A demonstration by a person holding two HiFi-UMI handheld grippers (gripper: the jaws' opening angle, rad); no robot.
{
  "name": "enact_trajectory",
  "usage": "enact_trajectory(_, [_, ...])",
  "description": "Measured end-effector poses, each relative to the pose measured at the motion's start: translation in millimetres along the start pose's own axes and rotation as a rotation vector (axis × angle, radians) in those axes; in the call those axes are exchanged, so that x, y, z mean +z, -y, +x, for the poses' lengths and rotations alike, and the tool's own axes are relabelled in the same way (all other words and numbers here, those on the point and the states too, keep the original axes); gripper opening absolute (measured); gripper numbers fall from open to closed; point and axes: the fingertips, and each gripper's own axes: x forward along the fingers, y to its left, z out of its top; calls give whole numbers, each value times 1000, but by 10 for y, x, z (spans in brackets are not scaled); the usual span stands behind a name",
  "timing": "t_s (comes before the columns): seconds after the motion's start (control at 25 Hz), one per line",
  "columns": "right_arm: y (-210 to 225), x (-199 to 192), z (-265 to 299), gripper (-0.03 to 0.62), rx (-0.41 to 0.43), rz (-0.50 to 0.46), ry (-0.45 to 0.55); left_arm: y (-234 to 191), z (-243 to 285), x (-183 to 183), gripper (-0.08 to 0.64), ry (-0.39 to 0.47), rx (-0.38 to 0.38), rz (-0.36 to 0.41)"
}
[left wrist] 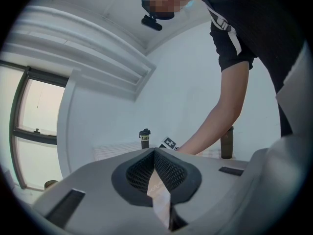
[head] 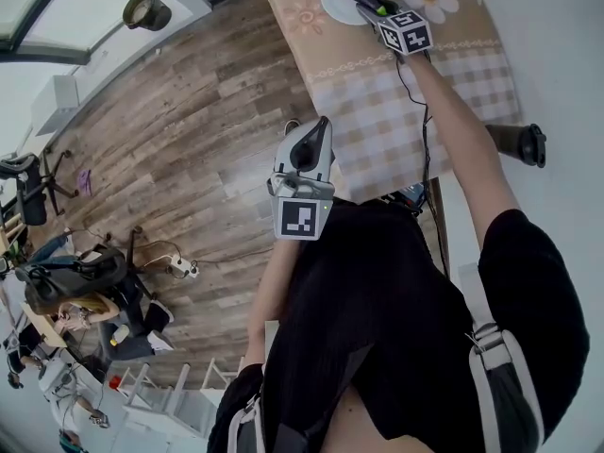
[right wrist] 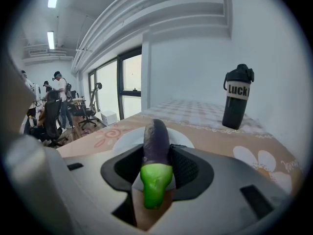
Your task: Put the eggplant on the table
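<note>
table [head: 415,111] holds one plate [head: 336,6]; right tongs [right wrist: 156,151] grip one eggplant [right wrist: 156,138].

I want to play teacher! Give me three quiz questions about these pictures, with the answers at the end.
1. True or false: the left gripper is holding something.
2. What is the right gripper clamped on? A) a banana B) the eggplant C) a spoon
3. Fill in the gap: just past the eggplant's tip, on the tablecloth, lies a white ____.

Key
1. False. Its jaws are together with nothing between them.
2. B.
3. plate.
</note>
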Motion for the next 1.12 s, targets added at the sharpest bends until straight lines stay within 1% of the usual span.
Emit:
enact_trajectory(0.2, [-24, -57, 13, 175, 1, -14, -31, -13, -10, 14, -8, 13, 5, -6])
enact_trajectory(0.4, [-41, -80, 24, 176, -2, -14, -42, -8, -38, -15, -8, 5, 3, -12])
enact_trajectory(0.48, [-56, -78, 22, 181, 3, -8, -43, -4, -53, -8, -8, 10, 3, -7])
enact_trajectory(0.6, [-67, -86, 9, 212, 14, 11, -44, 7, -71, -12, -8, 6, 2, -7])
enact_trajectory(0.72, [-86, -88, -8, 212, 21, 17, -46, 5, -85, -16, -8, 1, 3, -11])
enact_trajectory(0.96, [-88, 32, -88, 212, 13, 25, -7, 31, -98, 11, -8, 10, -2, -10])
enact_trajectory(1.12, [-148, 165, -168, 212, 26, 6, 25, 66, -88, 26, -8, 22, -2, -27])
